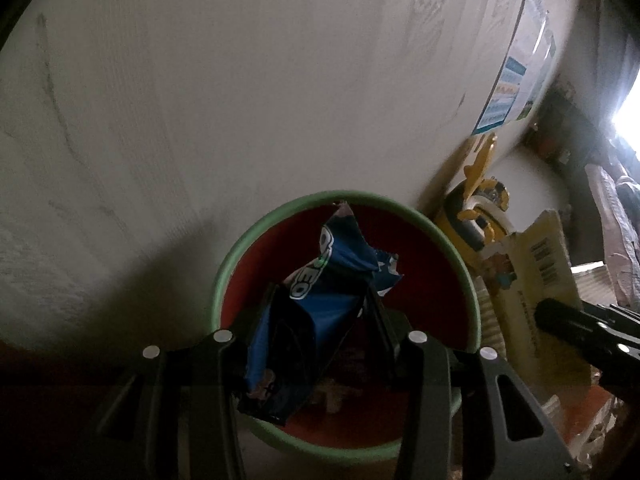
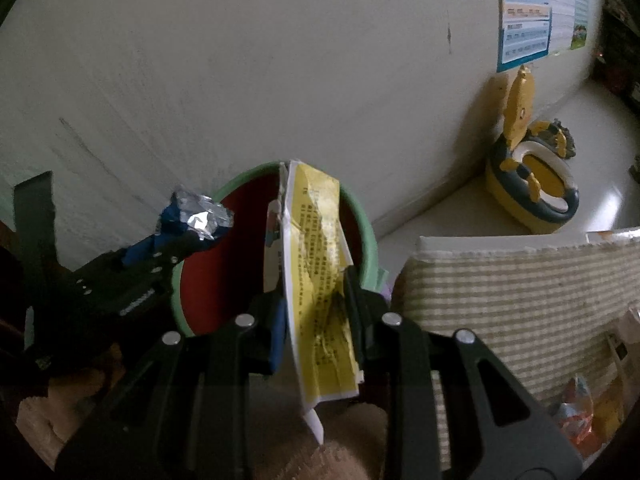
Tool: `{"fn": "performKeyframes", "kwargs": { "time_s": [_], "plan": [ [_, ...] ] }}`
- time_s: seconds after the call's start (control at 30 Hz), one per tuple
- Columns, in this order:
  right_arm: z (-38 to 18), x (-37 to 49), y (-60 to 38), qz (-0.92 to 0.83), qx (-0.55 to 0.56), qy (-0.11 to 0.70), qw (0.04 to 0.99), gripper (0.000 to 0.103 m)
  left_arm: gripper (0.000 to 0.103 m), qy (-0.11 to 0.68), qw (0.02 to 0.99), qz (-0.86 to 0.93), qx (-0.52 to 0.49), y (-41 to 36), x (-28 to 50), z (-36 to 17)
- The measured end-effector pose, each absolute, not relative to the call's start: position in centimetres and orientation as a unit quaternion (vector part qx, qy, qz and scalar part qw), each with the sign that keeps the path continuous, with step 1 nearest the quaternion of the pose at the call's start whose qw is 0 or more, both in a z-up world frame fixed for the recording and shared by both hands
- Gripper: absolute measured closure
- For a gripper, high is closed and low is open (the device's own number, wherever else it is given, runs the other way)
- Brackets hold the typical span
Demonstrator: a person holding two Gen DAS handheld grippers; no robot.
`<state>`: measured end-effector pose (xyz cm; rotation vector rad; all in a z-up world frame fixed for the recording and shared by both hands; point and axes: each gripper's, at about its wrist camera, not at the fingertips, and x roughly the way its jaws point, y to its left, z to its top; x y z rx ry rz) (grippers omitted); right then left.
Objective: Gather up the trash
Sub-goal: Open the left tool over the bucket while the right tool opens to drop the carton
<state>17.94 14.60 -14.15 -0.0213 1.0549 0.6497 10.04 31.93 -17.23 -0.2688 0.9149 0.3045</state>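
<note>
Oreo wrapper [image 1: 320, 300] upright in left hand-held gripper [image 1: 320, 312], over bin [image 1: 224, 268].

The bin's [image 1: 224, 268] mouth is open; wall [image 1: 240, 80] close behind.

Left tongs [image 1: 322, 316] and right tongs [image 2: 314, 300] are both clamped on wrappers, side by side, pointing forward.
</note>
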Motion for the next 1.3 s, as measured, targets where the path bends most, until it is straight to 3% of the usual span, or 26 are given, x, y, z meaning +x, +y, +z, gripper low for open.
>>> {"fn": "performKeyframes", "kwargs": {
  "time_s": [0.17,0.23,0.3,0.73,0.77,0.87,1.3],
  "plan": [
    [-15.5,18.4,14.9,0.3,-0.017,0.505,0.809,0.077,0.061,0.451,0.871,0.145,-0.129,32.7,10.7,-18.9],
    [-15.8,18.7,15.1,0.298,-0.018,0.509,0.807,0.077,0.051,0.455,0.869,0.146,-0.128,32.6,11.0,-19.3],
    [-16.2,18.8,15.1,0.298,-0.02,0.513,0.805,0.077,0.049,0.455,0.869,0.147,-0.127,32.5,11.0,-19.4],
    [-17.6,20.1,17.7,0.306,-0.027,0.527,0.792,0.076,0.042,0.417,0.882,0.182,-0.122,32.8,8.4,-17.0],
    [-17.5,20.0,18.0,0.308,-0.03,0.524,0.794,0.075,0.042,0.414,0.883,0.185,-0.121,32.7,8.3,-16.8],
    [-17.3,20.0,18.2,0.31,-0.032,0.514,0.799,0.059,0.042,0.408,0.885,0.192,-0.121,32.8,7.9,-16.1],
    [-10.1,15.4,12.0,0.309,-0.048,0.438,0.843,0.058,0.041,0.378,0.9,0.193,-0.099,29.2,6.0,-11.5]
  ]
}}
